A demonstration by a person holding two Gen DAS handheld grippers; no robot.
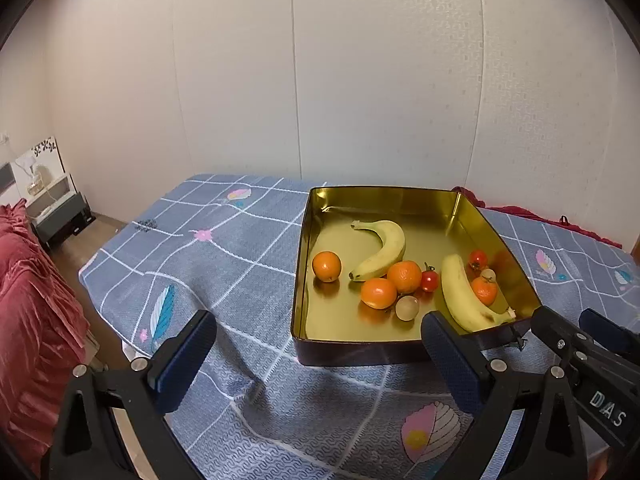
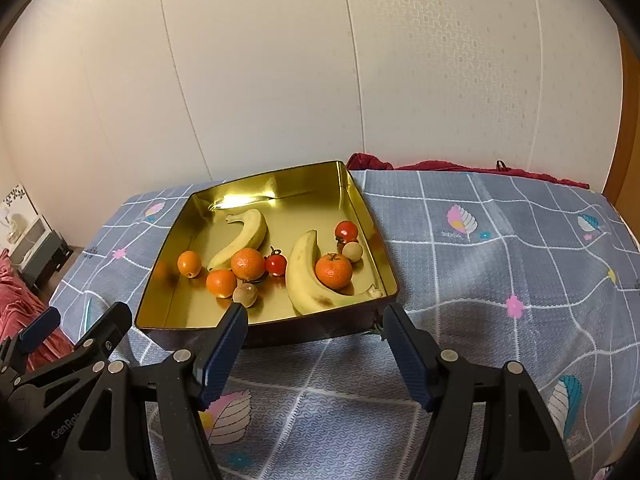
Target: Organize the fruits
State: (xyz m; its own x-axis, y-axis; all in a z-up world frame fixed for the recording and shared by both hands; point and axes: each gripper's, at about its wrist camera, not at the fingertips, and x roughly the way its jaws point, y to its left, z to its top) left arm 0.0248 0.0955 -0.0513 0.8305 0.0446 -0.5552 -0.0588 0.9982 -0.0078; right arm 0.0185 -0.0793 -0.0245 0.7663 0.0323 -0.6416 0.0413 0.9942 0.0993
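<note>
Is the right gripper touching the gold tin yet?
Apart. In the right wrist view the right gripper, jaws open, hangs in front of the gold tin; blue checked cloth shows under them, nothing held.

A gold-lined tin [image 2: 362, 204] with dark outer walls holds two yellow bananas [image 2: 308, 276], orange mandarins [image 2: 248, 264], red cherry tomatoes [image 2: 346, 231] and pale beige round fruits [image 2: 352, 251]. The blue-grey cloth [image 2: 500, 280] carries a white grid with pink and teal leaves. At nine o'clock lies a red fabric [image 1: 28, 304]. Blue pads line the black fingers [image 2: 224, 352].
</note>
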